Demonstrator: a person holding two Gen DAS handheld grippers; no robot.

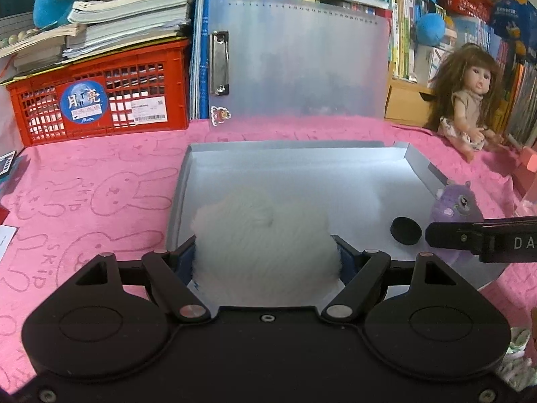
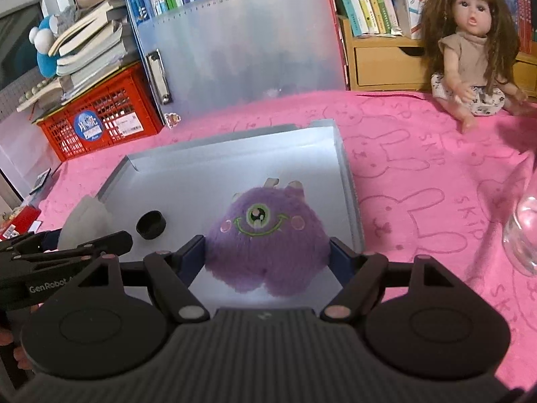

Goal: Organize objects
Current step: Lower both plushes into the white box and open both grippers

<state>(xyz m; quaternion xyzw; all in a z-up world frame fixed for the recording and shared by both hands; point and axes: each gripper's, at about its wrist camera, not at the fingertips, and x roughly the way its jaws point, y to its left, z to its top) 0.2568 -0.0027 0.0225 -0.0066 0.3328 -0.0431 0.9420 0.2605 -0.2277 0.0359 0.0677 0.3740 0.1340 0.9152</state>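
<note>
Left gripper (image 1: 267,255): jaws standing wide, clamping a white fluffy plush (image 1: 261,238) on both flanks, carrying it over the near end of the tray.
Right gripper (image 2: 267,253): likewise wide, pinching a purple one-eyed plush monster (image 2: 266,235) over the tray's near right part.

Tray (image 1: 302,158), grey, shallow-walled, lying open on the pink rabbit-print cloth (image 1: 100,184): both toys are hanging above its floor. Risk: the two grippers are working close together, so a sideways drift is likely to knock one against the other.
Doll (image 2: 470,50): sitting well apart at the back right, not yet collected.
Clear glass vessel (image 2: 523,228): standing at the right edge, near the right gripper's side; a wide swing could be tipping it.
Soft fur: pads may be gripping pile only, so either toy could be slipping out crooked or snagging on release.
Black cap (image 2: 151,224): resting on the tray floor between the plushes; a dropped toy could be burying or shunting it.
</note>
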